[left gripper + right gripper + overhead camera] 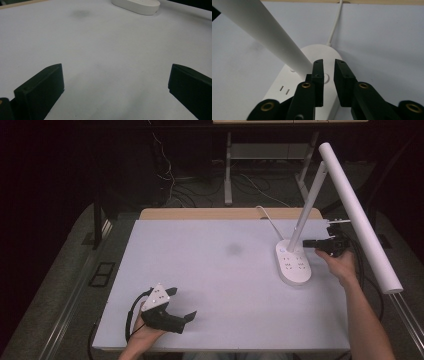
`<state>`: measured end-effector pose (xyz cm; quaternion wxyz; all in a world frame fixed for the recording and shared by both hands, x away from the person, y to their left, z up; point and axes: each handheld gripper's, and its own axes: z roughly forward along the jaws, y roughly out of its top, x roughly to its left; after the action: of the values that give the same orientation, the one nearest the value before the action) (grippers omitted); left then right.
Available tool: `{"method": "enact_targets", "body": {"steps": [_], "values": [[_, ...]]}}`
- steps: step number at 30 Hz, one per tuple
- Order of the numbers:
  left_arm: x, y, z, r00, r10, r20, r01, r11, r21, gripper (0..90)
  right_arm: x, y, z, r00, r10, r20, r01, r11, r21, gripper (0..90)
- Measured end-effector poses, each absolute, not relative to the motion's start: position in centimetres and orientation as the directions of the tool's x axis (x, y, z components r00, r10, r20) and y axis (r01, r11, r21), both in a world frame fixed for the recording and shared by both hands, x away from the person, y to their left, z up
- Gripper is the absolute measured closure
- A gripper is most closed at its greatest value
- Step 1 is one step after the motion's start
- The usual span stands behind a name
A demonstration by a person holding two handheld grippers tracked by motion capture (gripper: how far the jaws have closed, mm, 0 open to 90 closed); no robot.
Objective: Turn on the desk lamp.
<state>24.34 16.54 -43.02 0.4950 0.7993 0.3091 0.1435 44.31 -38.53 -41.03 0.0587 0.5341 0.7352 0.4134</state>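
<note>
- High view showed a pale grey rectangular table mat (pixel 220 285) covering a wooden tabletop, with a white oval lamp base with socket slots (pixel 295 270) sitting toward its right side.
- No container was on the table; the lamp base itself carried several plug sockets, none with anything plugged in that could be seen.
- A white slanted lamp stem (pixel 309 205) rose from the far end of the base, and a long white tubular lamp head (pixel 360 215) ran diagonally overhead.
- A thin white power cord (pixel 267 217) led from the base toward the far table edge.
- At the right, the right hand (pixel 342 267) held the black right gripper (pixel 311 242) level, pointing left at the foot of the stem.
- In the right gripper view its jaws stood close together with a narrow gap, hovering just over the base beside the stem, a round button (pixel 326 78) visible between them; nothing was gripped.
- Near the front left corner, the left hand (pixel 145 332) held the black left gripper (pixel 185 307) low over the mat, pointing right.
- In the left gripper view its jaws were spread wide over bare mat, well apart from the lamp base.
</note>
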Motion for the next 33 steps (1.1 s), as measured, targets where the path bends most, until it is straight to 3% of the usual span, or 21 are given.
{"method": "enact_targets", "body": {"steps": [12,33], "values": [[24.4,16.6,-43.0,0.763,0.642,-0.076,0.355,-0.319,0.879,0.0,44.9,-38.0,-42.2,-0.429,0.811,0.398,0.755,0.081,0.651,89.1],[24.4,16.7,-43.0,0.763,0.642,-0.074,0.354,-0.320,0.879,0.0,45.5,-37.2,-43.1,-0.440,0.802,0.405,0.754,0.084,0.652,89.1]]}}
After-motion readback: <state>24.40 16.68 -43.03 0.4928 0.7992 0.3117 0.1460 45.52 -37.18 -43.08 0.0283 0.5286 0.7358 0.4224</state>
